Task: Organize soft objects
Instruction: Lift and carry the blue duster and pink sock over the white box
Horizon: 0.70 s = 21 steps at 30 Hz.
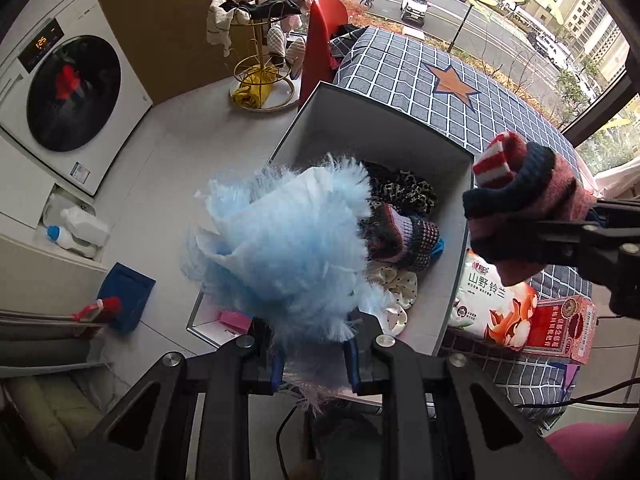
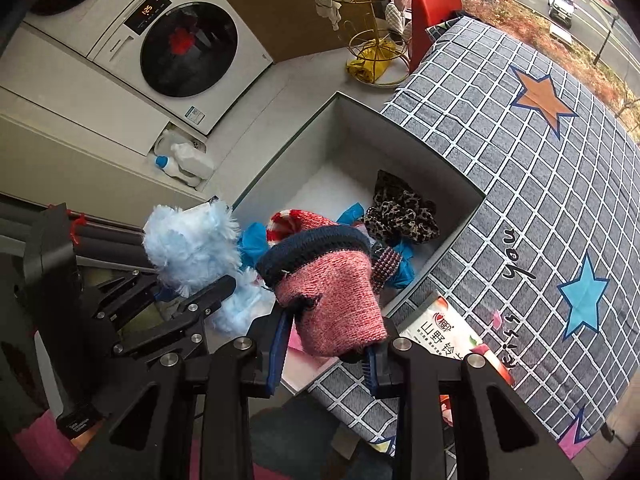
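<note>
Left tool (image 1: 312, 356) is clamped on a fluffy light-blue soft item (image 1: 280, 240); both blue pads bite its lower end and the bulk fans out ahead of the fingers. Right tool (image 2: 326, 354) is clamped on a pink knit piece with navy band and red-white striped tip (image 2: 328, 280), probably a sock or glove. Pads pinch the pink end, striped tip points away from the tool.

Both items are in the air over the near end of the open grey box (image 2: 400, 136), which sits at the edge of the checked star-print cloth (image 2: 540, 200) covering the tabletop. Already in the box: a leopard-print fabric (image 2: 400, 212), a purple-and-dark knit piece (image 1: 400, 236), a cream dotted fabric (image 1: 396, 292), plus something bright blue (image 2: 402, 268).

Key relation: box opening lies forward and below both tools. The knit item's long axis runs along the right tool's pointing direction, tip already over the box interior, so I judge the right side nearer to a clean drop. The blue fluff hangs over the box's near-left corner, partly outside the wall line from the right wrist view, so it likely needs a shift inward before release.

Risk: fluff snagging on the pads or draping over the box wall.

Off the box: a printed soft pack (image 1: 492, 304) and a red carton (image 1: 564, 328) on the cloth; washing machine (image 2: 180, 44) behind.
</note>
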{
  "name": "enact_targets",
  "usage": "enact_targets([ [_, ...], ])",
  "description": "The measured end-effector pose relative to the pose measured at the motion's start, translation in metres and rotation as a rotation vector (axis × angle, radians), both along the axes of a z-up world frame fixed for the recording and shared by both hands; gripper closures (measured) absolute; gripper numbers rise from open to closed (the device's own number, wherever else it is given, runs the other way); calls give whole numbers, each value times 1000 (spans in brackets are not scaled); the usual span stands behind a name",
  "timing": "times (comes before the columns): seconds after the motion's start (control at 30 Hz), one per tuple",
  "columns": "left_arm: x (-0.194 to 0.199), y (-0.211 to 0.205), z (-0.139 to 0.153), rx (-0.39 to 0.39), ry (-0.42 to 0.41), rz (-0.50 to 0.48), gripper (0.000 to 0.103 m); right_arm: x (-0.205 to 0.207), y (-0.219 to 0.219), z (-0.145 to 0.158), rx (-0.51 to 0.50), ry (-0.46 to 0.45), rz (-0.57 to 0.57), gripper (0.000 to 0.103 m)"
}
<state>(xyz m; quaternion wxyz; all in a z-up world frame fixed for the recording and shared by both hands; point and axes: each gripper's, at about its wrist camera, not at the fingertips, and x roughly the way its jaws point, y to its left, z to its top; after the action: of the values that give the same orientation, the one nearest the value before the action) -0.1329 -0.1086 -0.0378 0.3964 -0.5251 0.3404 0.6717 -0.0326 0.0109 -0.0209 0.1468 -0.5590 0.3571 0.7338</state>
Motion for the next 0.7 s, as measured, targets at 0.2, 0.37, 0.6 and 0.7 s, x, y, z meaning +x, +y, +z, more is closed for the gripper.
enact_targets([
  [0.2,0,-1,-2,-10,-5,-2,77,-2,-1,-1,-2,0,3,70],
  [0.37,2,0,-3,-15,-6,-12,77,-2,-1,-2,-4,-1,0,70],
  [0.6,1,0,-5,-23,-14,-12,77,1,-1,-5,-9,-5,-4,70],
  [0.7,2,3,-4,-23,-12,-19,77,0,0,-8,-16,-9,-3,70],
])
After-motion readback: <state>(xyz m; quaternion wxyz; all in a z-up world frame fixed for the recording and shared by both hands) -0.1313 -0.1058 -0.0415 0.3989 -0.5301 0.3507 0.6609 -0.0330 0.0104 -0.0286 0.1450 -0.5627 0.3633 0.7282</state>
